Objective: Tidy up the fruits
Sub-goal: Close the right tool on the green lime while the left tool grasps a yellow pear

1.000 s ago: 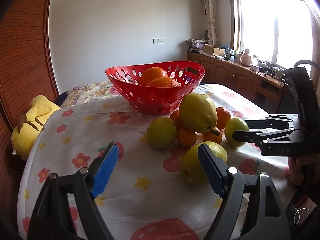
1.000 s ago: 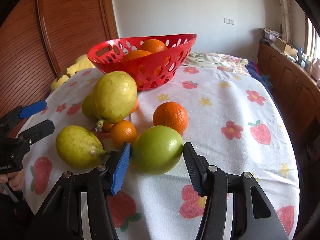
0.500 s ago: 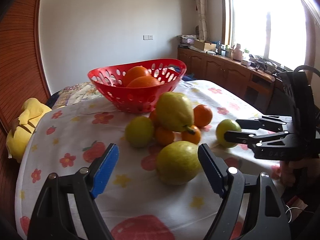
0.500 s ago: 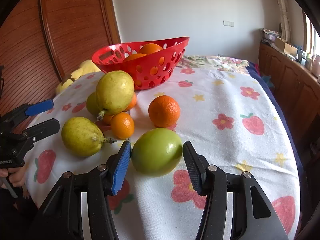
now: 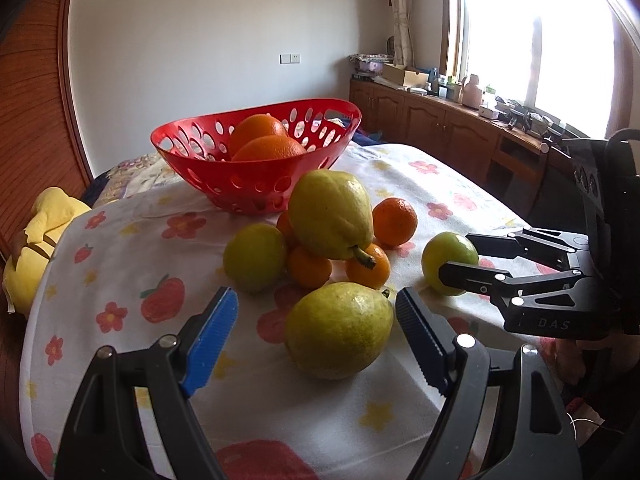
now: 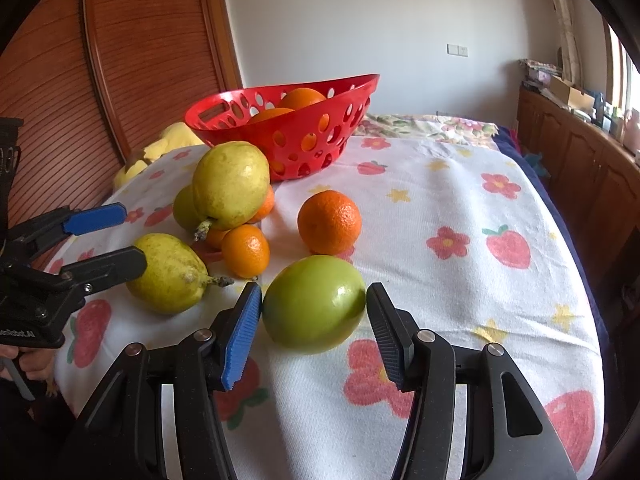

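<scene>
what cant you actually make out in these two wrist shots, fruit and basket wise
- Red basket: both views show oranges on top; its wall hides anything beneath.
- Small oranges under the upper pear: the pear covers part of the pile in both views, so no sure count.
- Green fruit, right wrist view: whether the fingers of the right gripper touch it is unclear.

basket behind fruit pile on table, two oranges in basket
</scene>
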### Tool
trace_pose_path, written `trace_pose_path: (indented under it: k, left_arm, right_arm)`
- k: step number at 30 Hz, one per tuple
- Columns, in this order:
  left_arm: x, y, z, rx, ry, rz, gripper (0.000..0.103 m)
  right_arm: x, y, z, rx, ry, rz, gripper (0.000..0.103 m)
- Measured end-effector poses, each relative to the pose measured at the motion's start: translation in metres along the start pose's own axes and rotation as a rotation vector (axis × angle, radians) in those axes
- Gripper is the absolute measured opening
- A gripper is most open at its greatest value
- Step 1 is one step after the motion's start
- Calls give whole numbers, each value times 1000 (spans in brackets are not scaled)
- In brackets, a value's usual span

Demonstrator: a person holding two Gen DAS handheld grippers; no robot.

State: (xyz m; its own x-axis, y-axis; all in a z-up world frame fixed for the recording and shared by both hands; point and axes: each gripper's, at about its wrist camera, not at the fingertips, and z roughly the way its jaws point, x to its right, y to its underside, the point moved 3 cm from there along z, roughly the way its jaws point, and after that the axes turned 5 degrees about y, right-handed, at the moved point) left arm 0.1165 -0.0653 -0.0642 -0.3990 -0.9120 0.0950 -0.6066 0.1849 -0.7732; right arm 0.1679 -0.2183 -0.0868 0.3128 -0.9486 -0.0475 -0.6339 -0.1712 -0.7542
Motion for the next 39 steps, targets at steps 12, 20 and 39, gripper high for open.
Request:
trace_pose_path:
  k: [12, 20, 39]
  left_arm:
    - [3, 7, 16, -61, 18, -14, 82]
    - [5, 12, 26, -99, 18, -8, 82]
    - [4, 21, 27, -94, 72, -28, 68]
  right_arm:
    - [1, 0, 2, -5, -5, 0, 56]
    - [2, 0, 4, -12, -10, -3, 57]
    - [1, 4, 7, -23, -14, -4, 57]
